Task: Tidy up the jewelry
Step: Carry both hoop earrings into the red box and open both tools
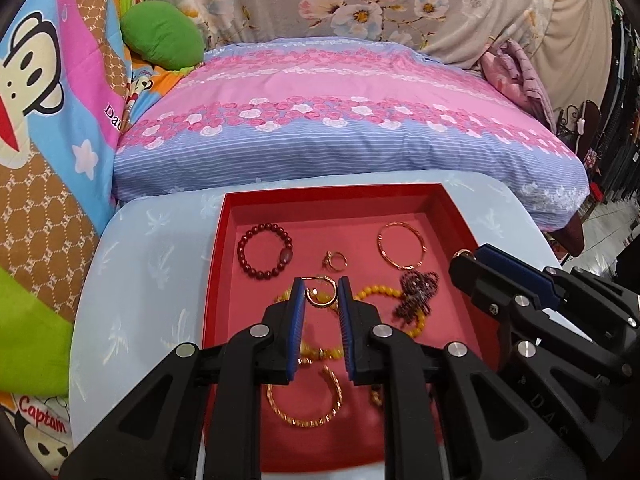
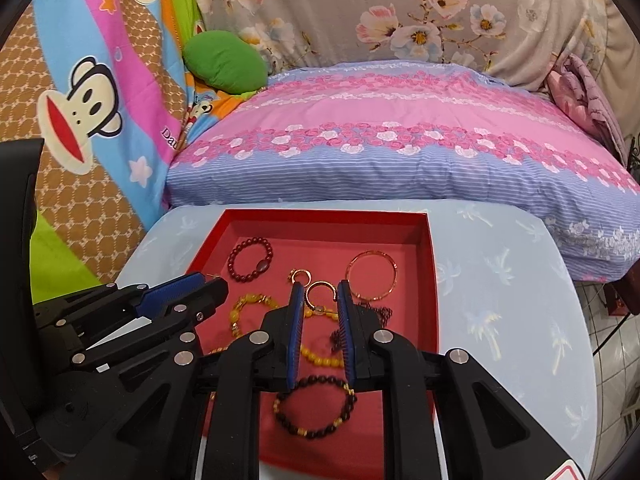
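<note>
Both grippers hover over a red tray (image 1: pixel 218 240), each with its blue-padded jaws drawn to a narrow gap. The left gripper (image 1: pixel 321 289) pinches a gold hoop earring (image 1: pixel 320 294) between its pads, the hoop hanging in the gap with its thin bar across the top. The right gripper (image 2: pixel 319 294) does the same with a second gold hoop (image 2: pixel 320 294), open-ended, with a small bead at its lower edge.

Below them the tray's pink floor carries the rest of the jewelry, spread apart. At the far left lies a dark red beaded bracelet (image 1: pixel 265 251) with 1 larger oval stone. Near the middle sits a small gold ring (image 1: pixel 335 260). At the far right rests a thin rose-gold bangle (image 1: pixel 401 245), and just nearer than it a dark purple beaded tangle (image 1: pixel 416 292) lies over a string of yellow beads (image 1: pixel 376 292). Close to the near edge are an open gold twisted bangle (image 1: pixel 306 402) and, in the right wrist view, a black beaded bracelet (image 2: pixel 315 406) with gold spacers.

The tray stands on a pale blue table (image 1: pixel 140 280) printed with palm trees, pushed up against a bed with a pink and lilac floral pillow (image 1: pixel 340 120).
</note>
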Tool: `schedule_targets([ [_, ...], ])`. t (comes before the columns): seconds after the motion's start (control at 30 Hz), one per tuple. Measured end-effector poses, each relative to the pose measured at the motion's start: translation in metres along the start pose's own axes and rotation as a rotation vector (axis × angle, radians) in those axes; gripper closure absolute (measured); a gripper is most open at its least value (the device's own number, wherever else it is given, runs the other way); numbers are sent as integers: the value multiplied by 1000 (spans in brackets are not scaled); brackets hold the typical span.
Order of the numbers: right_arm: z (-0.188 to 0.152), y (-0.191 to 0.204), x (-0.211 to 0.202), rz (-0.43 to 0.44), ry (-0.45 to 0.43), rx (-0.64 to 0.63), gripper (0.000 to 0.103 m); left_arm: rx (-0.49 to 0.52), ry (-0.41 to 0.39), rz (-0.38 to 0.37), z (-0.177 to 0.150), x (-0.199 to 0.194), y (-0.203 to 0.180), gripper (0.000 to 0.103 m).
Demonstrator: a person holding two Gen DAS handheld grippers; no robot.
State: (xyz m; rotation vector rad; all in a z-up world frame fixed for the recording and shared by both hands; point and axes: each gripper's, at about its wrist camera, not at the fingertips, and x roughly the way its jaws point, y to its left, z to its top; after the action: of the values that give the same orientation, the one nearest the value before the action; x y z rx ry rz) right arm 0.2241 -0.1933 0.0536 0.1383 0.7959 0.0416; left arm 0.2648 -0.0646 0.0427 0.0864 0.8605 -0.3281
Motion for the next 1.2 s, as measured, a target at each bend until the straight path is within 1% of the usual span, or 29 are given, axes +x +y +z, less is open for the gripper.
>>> schedule_targets([
  [0.17,5,-3,27,-3,31,13,87,-6,28,6,8,26,6,87],
  [0.37,8,-4,50,-15,65,10,87,-16,59,11,10,49,12,87],
  [0.73,6,-8,69,-27,101,21,87,-27,93,23,10,66,14,86],
  [0.87,5,-7,69,-31,98,19,86,-28,86,27,9,66,15,86],
  [0.9,6,-6,69,-31,98,17,86,-28,87,28,10,66,15,85],
  [0.97,6,-6,69,-32,96,16,84,-29,85,39,10,66,16,72],
  [1.0,6,-6,69,-33,94,15,84,-29,82,44,9,65,16,70],
  [1.07,5,-6,67,-38,88,15,81,-28,77,49,9,64,16,69],
  [1.2,3,-6,62,-42,82,17,81,-25,72,55,8,59,15,68],
])
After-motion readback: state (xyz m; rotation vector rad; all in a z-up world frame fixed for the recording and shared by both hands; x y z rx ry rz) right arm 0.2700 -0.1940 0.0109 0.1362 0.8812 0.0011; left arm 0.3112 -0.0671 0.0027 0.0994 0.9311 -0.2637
